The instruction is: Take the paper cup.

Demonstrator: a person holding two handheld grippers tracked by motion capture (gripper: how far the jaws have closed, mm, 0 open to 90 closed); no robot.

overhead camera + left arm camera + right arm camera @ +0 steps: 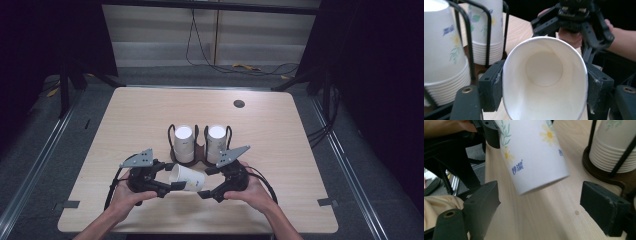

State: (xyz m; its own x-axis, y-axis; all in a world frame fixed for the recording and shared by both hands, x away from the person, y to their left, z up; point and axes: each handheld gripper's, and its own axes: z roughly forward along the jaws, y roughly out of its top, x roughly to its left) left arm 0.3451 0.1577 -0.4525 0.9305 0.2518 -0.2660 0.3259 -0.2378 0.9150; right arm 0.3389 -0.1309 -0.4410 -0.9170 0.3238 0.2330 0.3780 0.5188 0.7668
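A white paper cup (187, 177) with a flower print lies on its side in the air, just above the wooden table (130, 125) near its front edge. My left gripper (174, 176) is shut on its rim. In the left gripper view the pads (491, 85) squeeze the cup (544, 75) mouth into an oval. My right gripper (206, 182) faces the cup's base, open. In the right gripper view the cup (534, 155) base hangs ahead of the wide-apart jaws of the right gripper (549, 205), touching neither.
Behind the hands, a black wire rack on a dark base holds two upside-down stacks of cups (183, 142) (216, 142). One stack (614, 150) stands close to my right jaw. A black round grommet (239, 104) sits far back on the table.
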